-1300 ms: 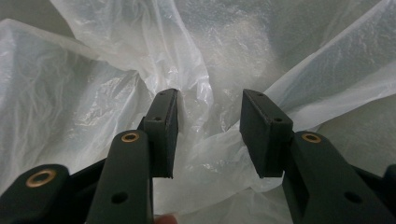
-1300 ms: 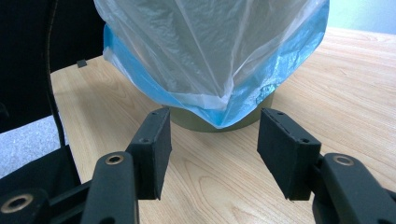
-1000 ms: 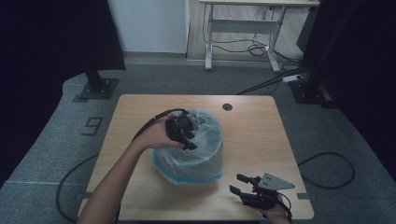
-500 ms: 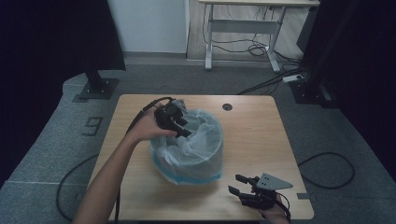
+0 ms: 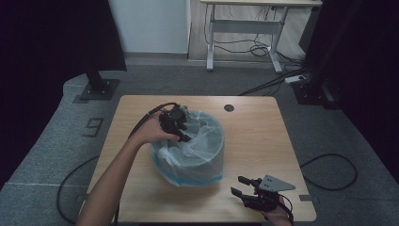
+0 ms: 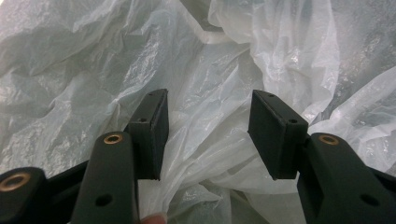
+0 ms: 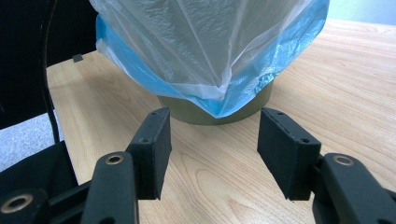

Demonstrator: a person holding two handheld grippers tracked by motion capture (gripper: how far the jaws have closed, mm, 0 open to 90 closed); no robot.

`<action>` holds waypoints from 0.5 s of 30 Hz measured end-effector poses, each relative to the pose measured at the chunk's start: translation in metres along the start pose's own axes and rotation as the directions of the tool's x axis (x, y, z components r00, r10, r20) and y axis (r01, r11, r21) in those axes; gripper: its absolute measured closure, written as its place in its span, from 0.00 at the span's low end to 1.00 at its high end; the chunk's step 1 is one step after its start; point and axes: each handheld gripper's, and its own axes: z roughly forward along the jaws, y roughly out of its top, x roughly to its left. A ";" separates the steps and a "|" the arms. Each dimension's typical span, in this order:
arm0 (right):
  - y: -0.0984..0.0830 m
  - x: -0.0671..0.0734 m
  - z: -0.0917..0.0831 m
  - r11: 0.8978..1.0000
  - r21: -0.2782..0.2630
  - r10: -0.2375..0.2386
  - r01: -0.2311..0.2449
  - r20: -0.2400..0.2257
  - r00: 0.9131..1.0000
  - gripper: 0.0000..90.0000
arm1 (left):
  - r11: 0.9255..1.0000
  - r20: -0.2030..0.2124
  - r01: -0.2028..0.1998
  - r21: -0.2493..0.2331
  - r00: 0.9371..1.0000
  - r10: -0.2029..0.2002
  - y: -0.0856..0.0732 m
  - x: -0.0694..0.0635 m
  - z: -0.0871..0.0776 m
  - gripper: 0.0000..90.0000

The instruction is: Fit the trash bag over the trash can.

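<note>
The bin (image 5: 190,155) stood mid-table, a clear bag (image 5: 197,141) draped over its rim and blue liner (image 7: 261,60), seemingly to be pressed down inside. The left gripper (image 5: 176,129) reached from the lower left over the bin's upper-left rim, jaws just widened, about half open, nothing pinched. The right gripper (image 5: 244,188) rested at lower right, level, half open and empty, aimed at the bin.
</note>
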 end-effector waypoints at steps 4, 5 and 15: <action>0.000 -0.001 -0.001 1.000 -0.004 0.002 -0.002 0.002 1.000 0.49 | 0.997 0.014 -0.005 -0.077 1.000 0.006 -0.003 -0.005 -0.016 0.53; 0.000 -0.001 -0.001 1.000 -0.004 0.001 -0.001 0.003 1.000 0.49 | 0.996 0.017 -0.009 -0.085 1.000 0.010 -0.004 -0.008 -0.019 0.53; 0.001 0.002 0.002 1.000 0.000 -0.007 0.007 -0.005 1.000 0.49 | 0.997 0.015 -0.071 -0.002 0.997 0.071 -0.004 -0.023 -0.013 0.53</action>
